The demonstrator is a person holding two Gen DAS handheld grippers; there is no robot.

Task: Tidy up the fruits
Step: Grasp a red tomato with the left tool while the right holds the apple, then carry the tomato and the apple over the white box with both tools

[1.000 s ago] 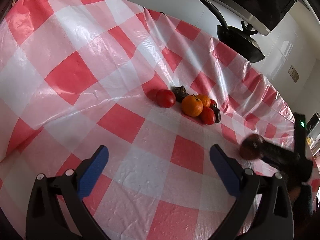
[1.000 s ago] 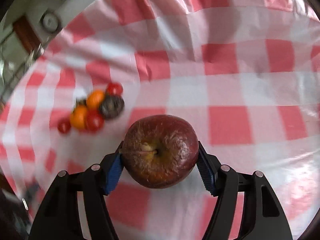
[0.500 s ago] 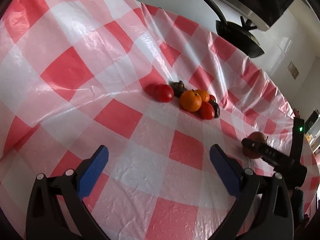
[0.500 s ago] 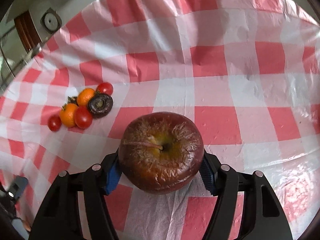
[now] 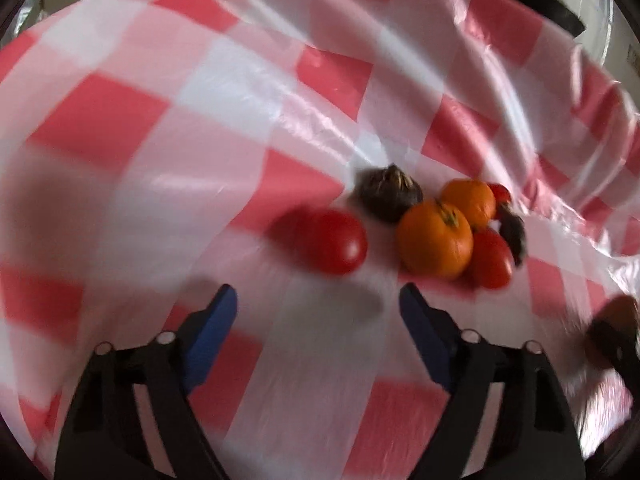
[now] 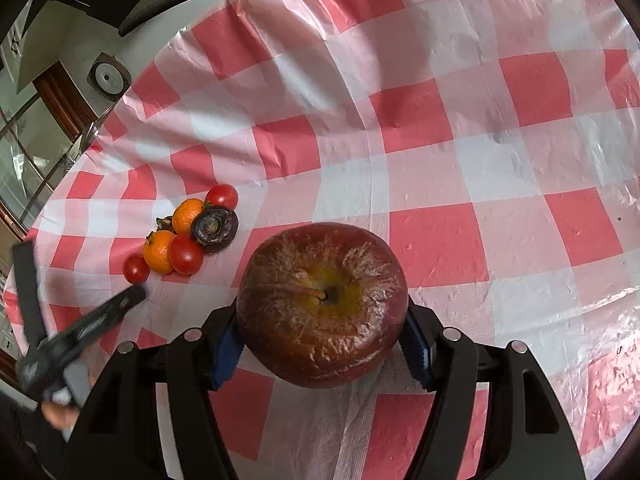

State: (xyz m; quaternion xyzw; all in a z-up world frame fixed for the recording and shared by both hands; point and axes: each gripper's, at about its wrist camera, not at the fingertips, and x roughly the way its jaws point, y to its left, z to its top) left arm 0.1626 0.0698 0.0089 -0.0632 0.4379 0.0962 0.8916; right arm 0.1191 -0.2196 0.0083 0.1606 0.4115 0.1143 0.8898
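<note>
right gripper (image 6: 320,344): clamped on wrinkled dark-red apple (image 6: 322,304), above checked tablecloth (image 6: 460,152) | left gripper (image 5: 318,312): jaws closing, nothing between, tomato (image 5: 334,240) just ahead | fruit cluster (image 6: 188,232): loose on cloth, no container visible

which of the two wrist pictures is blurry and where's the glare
Left wrist view: motion blur smears the checked cloth and red tomato. Right wrist view: sharp, apple crisp in the right claw; glare on the cloth's lower right.
</note>
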